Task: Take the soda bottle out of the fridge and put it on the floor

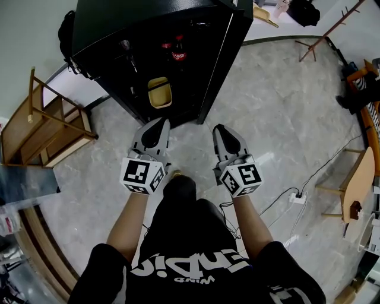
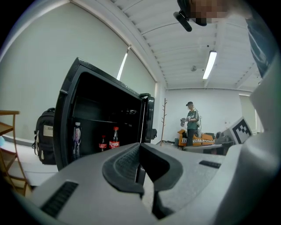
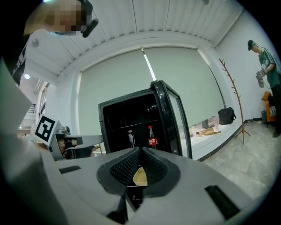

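Left gripper (image 1: 160,123) and right gripper (image 1: 219,129), jaws clenched on nothing, side by side near open fridge (image 1: 136,18); soda bottle (image 1: 179,50) upright on shelf inside, well apart from both.

The fridge (image 1: 119,24) is showing glossy black inside and out, the soda bottle (image 1: 179,52) is wearing a red cap and a red label with white lettering over dark brown drink, and a tub (image 1: 159,92) is glowing pale yellow. The left gripper (image 1: 161,123) and the right gripper (image 1: 219,128) are showing light grey shells with black ribbed pads, their marker cubes (image 1: 142,174) carrying black square patterns on white. The floor (image 1: 279,119) is gleaming in grey marbled tile, and the person's shirt (image 1: 196,261) is showing black with white lettering.
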`<state>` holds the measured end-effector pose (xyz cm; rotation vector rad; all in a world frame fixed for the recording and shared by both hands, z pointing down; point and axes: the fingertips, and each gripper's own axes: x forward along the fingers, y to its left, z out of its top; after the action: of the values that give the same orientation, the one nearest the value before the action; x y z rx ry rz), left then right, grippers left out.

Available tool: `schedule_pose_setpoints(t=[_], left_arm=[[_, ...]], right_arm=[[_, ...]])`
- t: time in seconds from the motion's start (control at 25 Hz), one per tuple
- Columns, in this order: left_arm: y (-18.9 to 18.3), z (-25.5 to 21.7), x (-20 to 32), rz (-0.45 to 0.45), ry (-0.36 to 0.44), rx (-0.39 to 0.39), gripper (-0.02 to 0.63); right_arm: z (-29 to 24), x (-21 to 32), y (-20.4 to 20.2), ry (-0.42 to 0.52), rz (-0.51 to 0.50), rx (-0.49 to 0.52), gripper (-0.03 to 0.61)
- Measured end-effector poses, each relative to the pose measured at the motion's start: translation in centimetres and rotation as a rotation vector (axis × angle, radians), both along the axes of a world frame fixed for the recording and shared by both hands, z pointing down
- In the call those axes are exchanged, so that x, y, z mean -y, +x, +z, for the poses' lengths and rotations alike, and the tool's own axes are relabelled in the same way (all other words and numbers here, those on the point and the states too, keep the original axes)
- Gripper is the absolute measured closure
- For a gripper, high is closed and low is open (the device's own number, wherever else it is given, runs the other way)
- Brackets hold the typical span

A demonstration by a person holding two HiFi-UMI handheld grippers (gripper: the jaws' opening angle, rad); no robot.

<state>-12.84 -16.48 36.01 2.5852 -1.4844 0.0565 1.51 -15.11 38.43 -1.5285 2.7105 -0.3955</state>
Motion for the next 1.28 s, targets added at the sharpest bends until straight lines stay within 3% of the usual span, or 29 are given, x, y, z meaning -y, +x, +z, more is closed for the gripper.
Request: schedule_pose_setpoints(t=[0.08, 0.32, 0.68, 0.96, 1.28], left_arm=[[0.0, -0.1, 0.1, -0.002, -0.002, -0.003, 0.607], [-0.1, -0.4, 0.4, 0.003, -0.012, -0.004, 0.607], [-0.8, -0.1, 1.5, 0.01, -0.026, -0.009, 0.607], [-1.9, 0.4, 3.0, -0.003, -0.035, -0.007, 0.607], [-2.7, 2.0, 5.0, -0.007, -0.066, -0.009, 0.607]], right_arm=[[-0.4, 0.5, 0.0, 0.007, 0.0, 0.004, 0.545], [-1.1, 1.6, -1.0, 0.032, -0.044, -0.003, 0.273], [0.3, 5.6, -3.4, 0.019, -0.065, -0.013, 0.256], [1.4, 12.8, -7.4, 0.034, -0.104, -0.032, 0.258], [4.7, 21.8, -9.9, 0.011, -0.052, -0.06, 0.258]])
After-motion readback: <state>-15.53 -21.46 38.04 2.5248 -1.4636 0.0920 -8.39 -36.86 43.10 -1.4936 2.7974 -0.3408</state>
